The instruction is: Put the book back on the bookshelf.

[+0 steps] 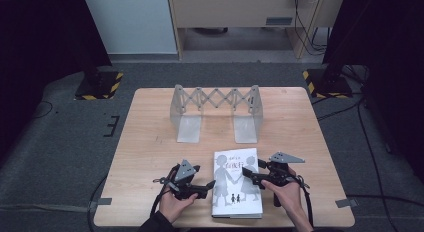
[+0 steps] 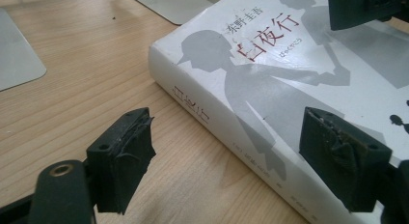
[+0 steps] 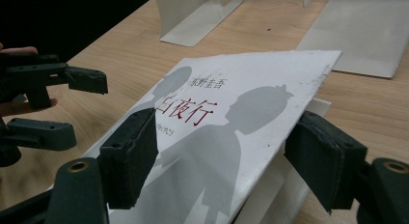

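Note:
A thick white book [image 1: 236, 182] with grey silhouettes and red characters on its cover lies flat near the table's front edge. My left gripper [image 1: 209, 186] is at the book's left side. In the left gripper view its jaws [image 2: 226, 137] straddle the spine edge [image 2: 226, 142], one pad over the wood and one over the cover, and neither presses. My right gripper [image 1: 248, 173] reaches in from the book's right. In the right gripper view the front cover [image 3: 226, 103] is lifted off the pages and passes between its wide jaws [image 3: 226, 137], its edge against the right pad [image 3: 323, 156].
A grey metal extendable bookend rack [image 1: 216, 112] stands at the middle of the wooden table [image 1: 150, 142], its two flat base plates pointing toward the book. Bare wood lies between the rack and the book. Cables trail off the front edge.

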